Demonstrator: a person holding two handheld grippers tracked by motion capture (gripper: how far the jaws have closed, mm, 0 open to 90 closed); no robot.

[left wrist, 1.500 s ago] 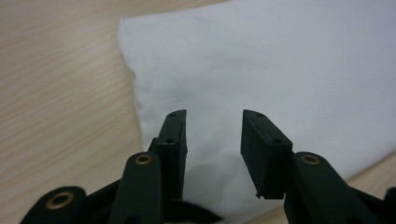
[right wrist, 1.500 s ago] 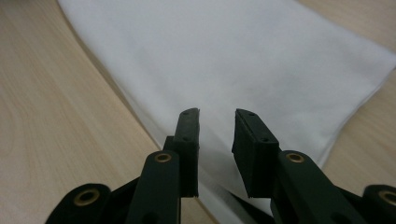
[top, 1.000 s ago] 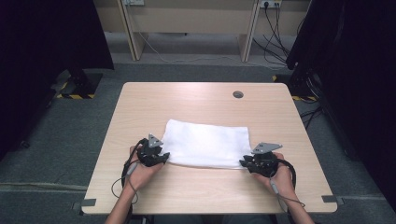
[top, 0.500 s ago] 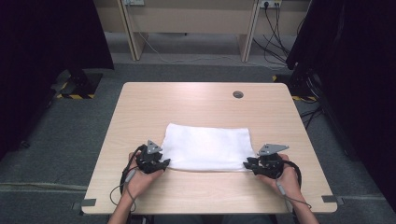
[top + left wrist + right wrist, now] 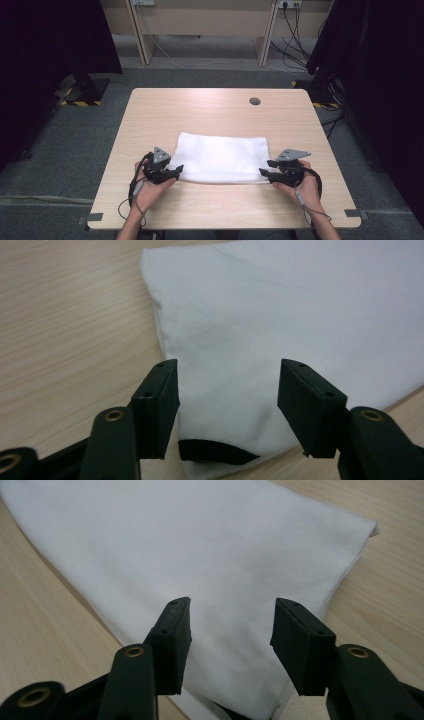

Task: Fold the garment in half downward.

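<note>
A white folded towel (image 5: 220,157) lies flat on the wooden table (image 5: 210,110), toward its near side. My left gripper (image 5: 176,171) sits at the towel's near left corner and my right gripper (image 5: 264,170) at its near right corner. In the left gripper view the jaws (image 5: 227,390) stand apart with the towel (image 5: 280,305) corner lying between them, pads clear of the cloth. The right gripper view shows the same: jaws (image 5: 231,630) spread, the towel (image 5: 200,540) resting between them untouched. Both pairs of jaws have just been opening.
A round cable hole (image 5: 255,101) sits in the table's far right part. Bare tabletop surrounds the towel on all sides. Beyond the table stand desk legs (image 5: 141,45), loose cables on the grey floor and dark curtains at both sides.
Both hands have stayed almost in place at the towel's near corners. The left gripper has edged slightly toward the near table edge. The towel lies flat as before.
</note>
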